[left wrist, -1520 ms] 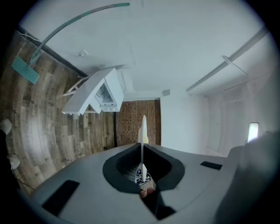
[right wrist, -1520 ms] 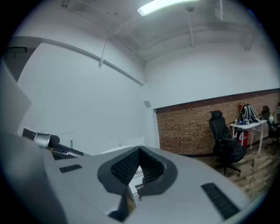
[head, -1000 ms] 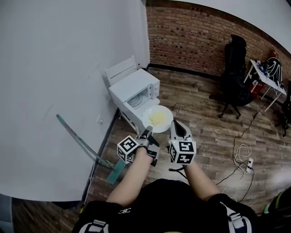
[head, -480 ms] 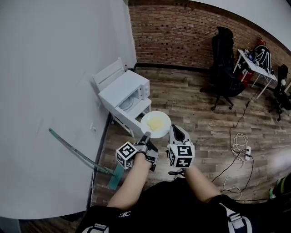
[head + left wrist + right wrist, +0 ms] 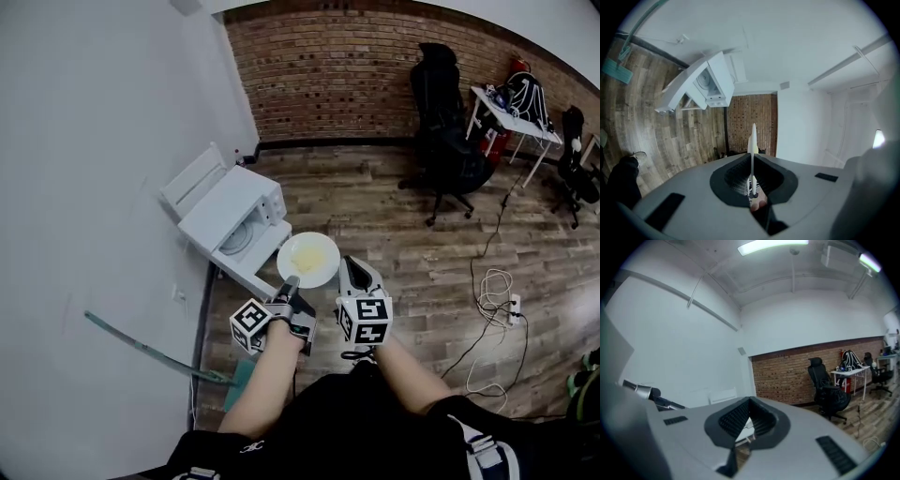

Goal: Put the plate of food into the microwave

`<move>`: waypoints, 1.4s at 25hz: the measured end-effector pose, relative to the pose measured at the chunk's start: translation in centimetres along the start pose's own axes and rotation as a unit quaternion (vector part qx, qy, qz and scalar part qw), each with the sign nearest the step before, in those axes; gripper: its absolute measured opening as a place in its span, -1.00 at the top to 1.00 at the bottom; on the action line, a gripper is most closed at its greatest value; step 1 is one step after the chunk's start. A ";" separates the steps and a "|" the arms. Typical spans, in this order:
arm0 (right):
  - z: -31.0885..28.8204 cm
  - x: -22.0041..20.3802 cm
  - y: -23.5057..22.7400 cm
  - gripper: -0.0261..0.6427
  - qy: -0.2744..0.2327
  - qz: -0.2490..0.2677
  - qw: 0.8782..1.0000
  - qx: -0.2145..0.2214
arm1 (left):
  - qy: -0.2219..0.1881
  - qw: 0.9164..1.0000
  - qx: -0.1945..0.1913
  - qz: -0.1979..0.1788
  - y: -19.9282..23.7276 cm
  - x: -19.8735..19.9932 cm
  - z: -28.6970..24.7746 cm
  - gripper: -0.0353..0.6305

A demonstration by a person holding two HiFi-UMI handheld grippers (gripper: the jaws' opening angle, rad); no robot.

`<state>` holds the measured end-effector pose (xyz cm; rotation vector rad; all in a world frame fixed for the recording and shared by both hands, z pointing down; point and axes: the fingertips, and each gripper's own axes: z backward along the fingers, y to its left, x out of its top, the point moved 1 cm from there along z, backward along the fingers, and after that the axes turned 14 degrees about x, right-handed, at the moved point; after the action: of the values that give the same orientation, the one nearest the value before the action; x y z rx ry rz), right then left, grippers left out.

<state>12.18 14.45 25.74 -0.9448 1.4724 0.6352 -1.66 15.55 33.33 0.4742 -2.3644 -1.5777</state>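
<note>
My left hand-held gripper [image 5: 292, 284] is clamped on the near rim of a white plate [image 5: 308, 260] of pale yellow food [image 5: 313, 253], which it holds out flat in the air ahead of me. In the left gripper view the plate [image 5: 753, 140] stands edge-on in the middle of the dark ribbed pads [image 5: 736, 176], pinched between them on both faces.

My right hand-held gripper [image 5: 351, 266] sits just beside the plate's right edge. From the head view I cannot tell whether it touches the rim. In the right gripper view its pads [image 5: 733, 420] meet at the tip with no plate between them, so it is closed and empty.

The white microwave [image 5: 225, 211] stands on the wooden floor [image 5: 394, 234] against the white wall [image 5: 94, 187], ahead and to the left of the plate. Its door [image 5: 251, 267] is folded down towards me and the cavity is open. As I see it from above, the plate's left edge overlaps the door's near corner, with the plate outside the cavity.

A black office chair [image 5: 441, 141] stands well apart, near the brick wall [image 5: 328, 75].
</note>
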 end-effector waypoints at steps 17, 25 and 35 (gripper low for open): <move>-9.8 3.6 -18.4 0.90 0.007 -0.015 0.998 0.055 | -0.048 0.999 -0.002 0.011 -7.1 -1.8 -18.3 0.85; -13.8 1.4 -18.0 0.90 0.033 -0.006 0.993 0.109 | -0.101 0.994 0.010 0.034 -5.2 1.3 -19.3 0.85; -28.8 4.4 -18.2 0.90 0.068 0.042 0.987 0.138 | -0.115 0.991 -0.003 0.072 -8.9 12.8 -27.8 0.85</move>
<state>12.32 -19.85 27.90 -0.7252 1.6785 0.4195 -1.43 -16.23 36.04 0.1201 -2.4937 -1.6491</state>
